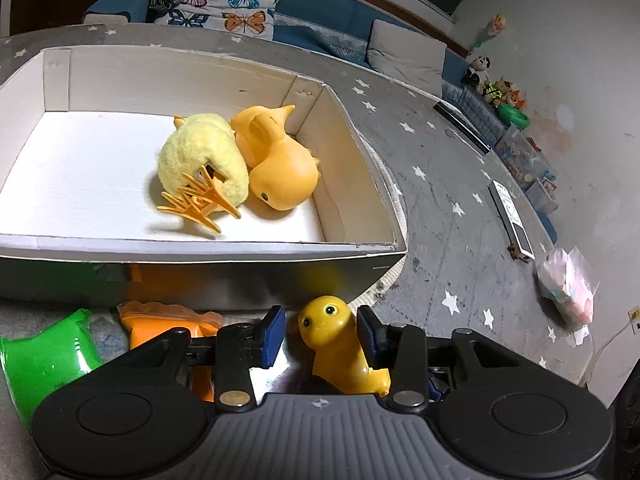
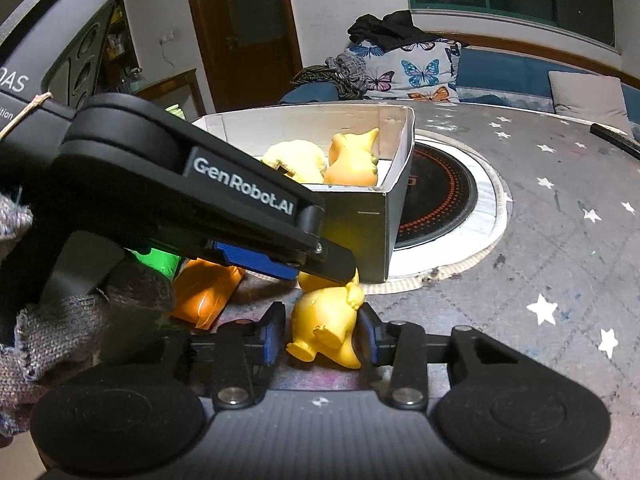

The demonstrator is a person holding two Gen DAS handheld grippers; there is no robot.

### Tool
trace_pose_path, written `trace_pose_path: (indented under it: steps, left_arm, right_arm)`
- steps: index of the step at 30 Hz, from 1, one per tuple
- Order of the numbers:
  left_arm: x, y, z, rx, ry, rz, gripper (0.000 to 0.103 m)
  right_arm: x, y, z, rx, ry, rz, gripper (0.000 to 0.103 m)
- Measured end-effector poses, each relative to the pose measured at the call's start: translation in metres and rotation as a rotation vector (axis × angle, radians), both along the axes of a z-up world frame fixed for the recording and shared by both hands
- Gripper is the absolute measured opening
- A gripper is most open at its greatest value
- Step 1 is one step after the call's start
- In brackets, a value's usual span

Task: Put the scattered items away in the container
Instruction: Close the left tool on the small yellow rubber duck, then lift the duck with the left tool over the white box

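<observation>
Tongs, right: angled down, clenched on yellow toy at its rear end, on desk in front of box. Left tongs: angled down over toy's head; right pad touching, left pad apart, so released. Gloved hand holds left unit.

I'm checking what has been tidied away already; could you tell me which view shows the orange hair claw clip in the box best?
The left wrist view: the orange hair claw clip lies in plain sight against the plush chick inside the box. In the right wrist view, the left gripper hides it.
</observation>
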State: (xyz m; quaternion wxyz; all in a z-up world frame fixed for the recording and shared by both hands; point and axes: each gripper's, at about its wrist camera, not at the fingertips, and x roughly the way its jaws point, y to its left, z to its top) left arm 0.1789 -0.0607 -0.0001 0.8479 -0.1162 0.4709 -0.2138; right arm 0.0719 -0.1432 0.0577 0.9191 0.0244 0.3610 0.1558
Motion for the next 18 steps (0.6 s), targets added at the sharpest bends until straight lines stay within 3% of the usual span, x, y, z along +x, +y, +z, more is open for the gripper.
trace_pose_path:
  steps: [1,10,18]
  left_arm:
    - [0.0,0.0,0.0,-0.005,0.0,-0.004,0.034]
    - [-0.012,0.005,0.014,-0.008,-0.047,-0.004,0.034]
    - [-0.026,0.011,0.047,-0.016,-0.14,0.016,0.034]
  right_arm:
    - [0.0,0.0,0.0,0.0,-0.001,-0.002,0.035]
    - [-0.006,0.003,0.007,0.002,-0.021,0.006,0.034]
    - [-0.017,0.009,0.034,0.003,-0.094,0.026,0.034]
